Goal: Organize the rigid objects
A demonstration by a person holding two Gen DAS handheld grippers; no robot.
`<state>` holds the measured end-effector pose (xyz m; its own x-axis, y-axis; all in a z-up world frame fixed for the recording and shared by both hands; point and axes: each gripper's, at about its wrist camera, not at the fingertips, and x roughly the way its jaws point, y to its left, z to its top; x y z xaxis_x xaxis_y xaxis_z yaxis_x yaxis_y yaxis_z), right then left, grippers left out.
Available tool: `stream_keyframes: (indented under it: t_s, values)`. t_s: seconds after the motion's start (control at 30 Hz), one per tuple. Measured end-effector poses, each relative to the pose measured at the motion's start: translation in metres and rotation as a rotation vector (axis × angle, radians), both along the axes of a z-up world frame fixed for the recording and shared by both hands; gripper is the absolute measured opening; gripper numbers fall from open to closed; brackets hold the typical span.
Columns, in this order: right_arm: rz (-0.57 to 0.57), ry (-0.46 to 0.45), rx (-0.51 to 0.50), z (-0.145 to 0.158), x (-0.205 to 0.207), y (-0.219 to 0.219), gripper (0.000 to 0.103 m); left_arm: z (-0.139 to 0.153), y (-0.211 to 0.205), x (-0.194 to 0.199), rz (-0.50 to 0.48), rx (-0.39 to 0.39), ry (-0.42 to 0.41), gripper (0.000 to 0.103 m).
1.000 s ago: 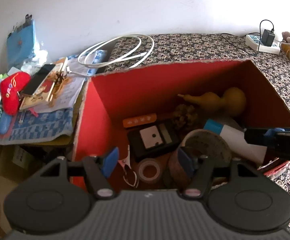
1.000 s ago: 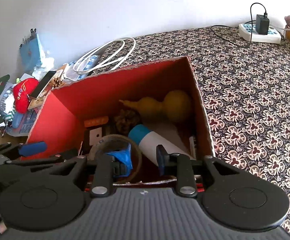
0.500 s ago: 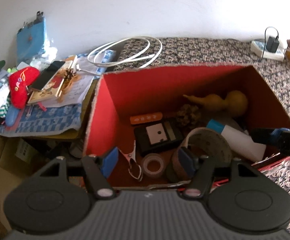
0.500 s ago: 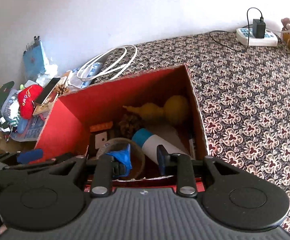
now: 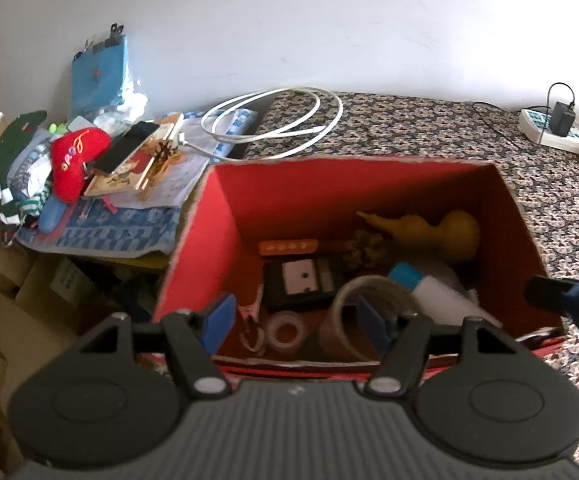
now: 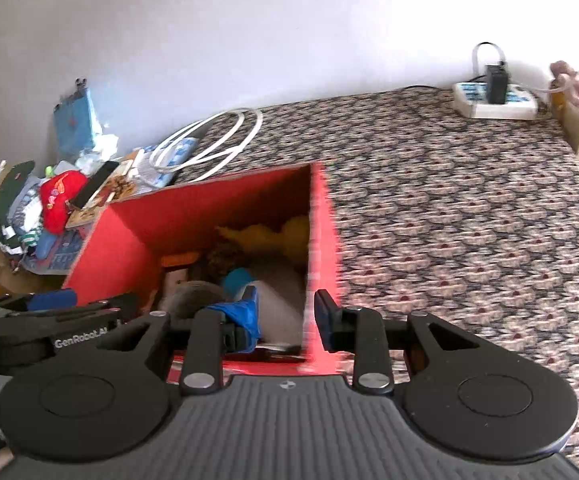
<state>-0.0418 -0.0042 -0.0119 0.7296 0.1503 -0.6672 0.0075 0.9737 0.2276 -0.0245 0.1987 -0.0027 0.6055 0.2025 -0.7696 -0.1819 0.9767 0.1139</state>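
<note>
- Above the box [image 5: 193, 240], left gripper [image 5: 295, 320] hung released, empty, poised to pick.
- Right gripper [image 6: 287, 318] straddled the wall, released, likely steadying.

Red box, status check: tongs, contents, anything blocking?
Left tongs open, empty, at the near rim. Right tongs open, empty, astride the right wall. Red box holds gourd, tape roll. Nothing blocking.

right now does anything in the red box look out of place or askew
Nothing looks damaged or spilled. The red box holds a loose jumble: the gourd lies on its side, and the white bottle lies tilted beside the big tape roll. Both grippers are open and empty.
</note>
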Motion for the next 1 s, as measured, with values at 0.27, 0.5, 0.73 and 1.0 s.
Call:
stream_keyframes:
  t_s: [0.27, 0.5, 0.73, 1.0]
  values:
    - [-0.111, 0.047, -0.064, -0.011, -0.009, -0.051, 0.015, 0.004, -0.067, 0.001, -0.091, 0.016, -0.013, 0.071]
    - [-0.18, 0.083, -0.061, -0.02, -0.019, -0.087, 0.016, 0.0, -0.117, 0.006, -0.162, 0.035, -0.005, 0.071]
    - [-0.226, 0.088, -0.052, -0.022, -0.022, -0.105, 0.017, -0.004, -0.145, 0.012, -0.217, 0.034, 0.017, 0.071]
    - [-0.248, 0.114, -0.037, -0.025, -0.016, -0.108, 0.017, -0.01, -0.153, 0.02, -0.237, 0.047, 0.039, 0.071]
